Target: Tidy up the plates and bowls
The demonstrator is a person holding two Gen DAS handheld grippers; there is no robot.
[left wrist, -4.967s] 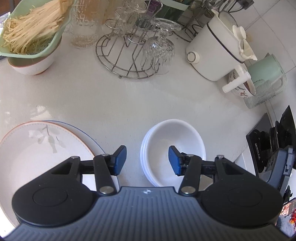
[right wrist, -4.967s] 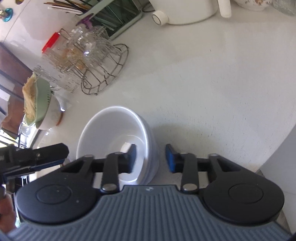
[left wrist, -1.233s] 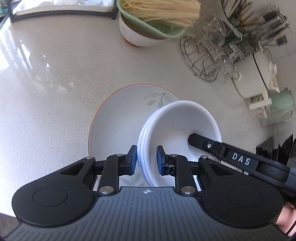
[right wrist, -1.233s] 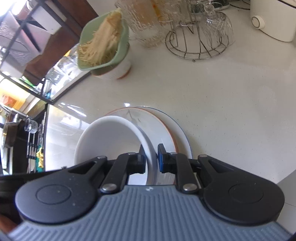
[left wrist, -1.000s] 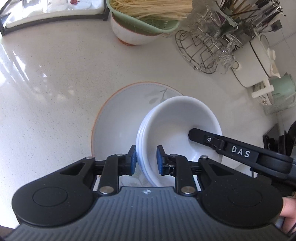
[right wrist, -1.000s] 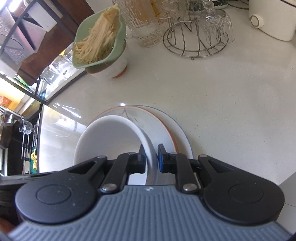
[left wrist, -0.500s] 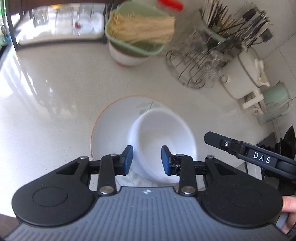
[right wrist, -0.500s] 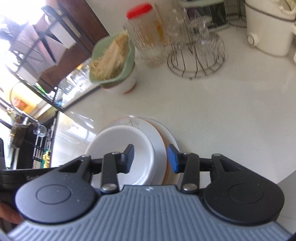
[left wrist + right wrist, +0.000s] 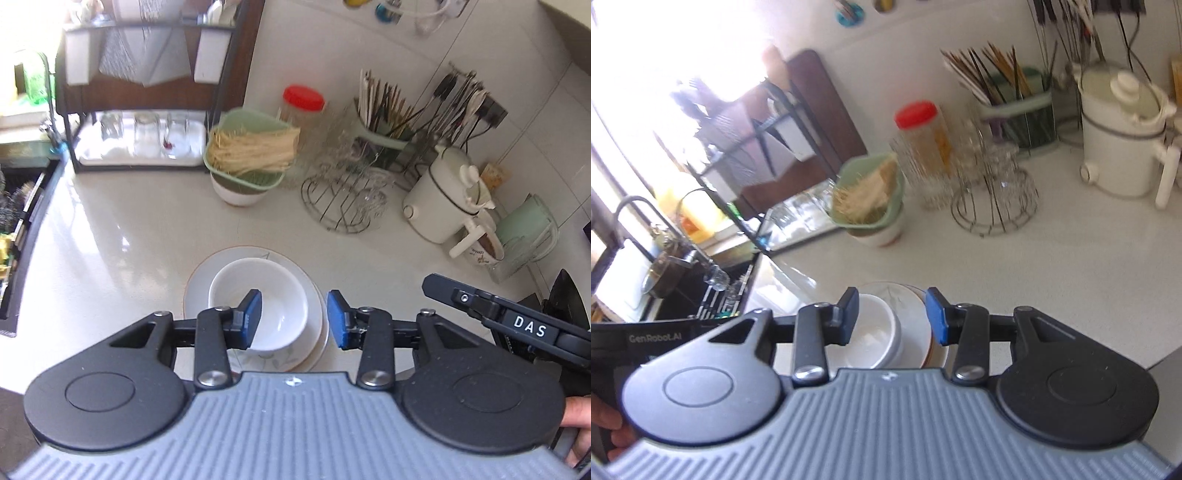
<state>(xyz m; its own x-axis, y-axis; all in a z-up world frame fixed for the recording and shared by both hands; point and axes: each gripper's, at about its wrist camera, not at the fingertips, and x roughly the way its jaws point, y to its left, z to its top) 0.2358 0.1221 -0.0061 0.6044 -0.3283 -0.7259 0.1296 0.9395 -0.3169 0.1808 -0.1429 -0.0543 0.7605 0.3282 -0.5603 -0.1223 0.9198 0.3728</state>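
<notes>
A stack of white bowls [image 9: 275, 299] sits on a stack of leaf-patterned plates [image 9: 314, 295] on the white counter. My left gripper [image 9: 294, 319] is open and empty, raised well above the bowls. The same bowls [image 9: 877, 332] and plates [image 9: 916, 314] show in the right wrist view below my right gripper [image 9: 894, 321], which is open and empty, also lifted clear. The right gripper's body [image 9: 517, 325] shows at the right of the left wrist view.
A green strainer of noodles [image 9: 251, 155] on a white bowl, a wire glass rack [image 9: 343, 195], a white pot [image 9: 443, 199], a green kettle [image 9: 528, 236] and a utensil holder [image 9: 384, 122] line the back. A sink [image 9: 683, 288] lies at the left.
Both grippers let go of the bowl stack, which now rests on the plates. Both opened wider and rose up and back from the counter.
</notes>
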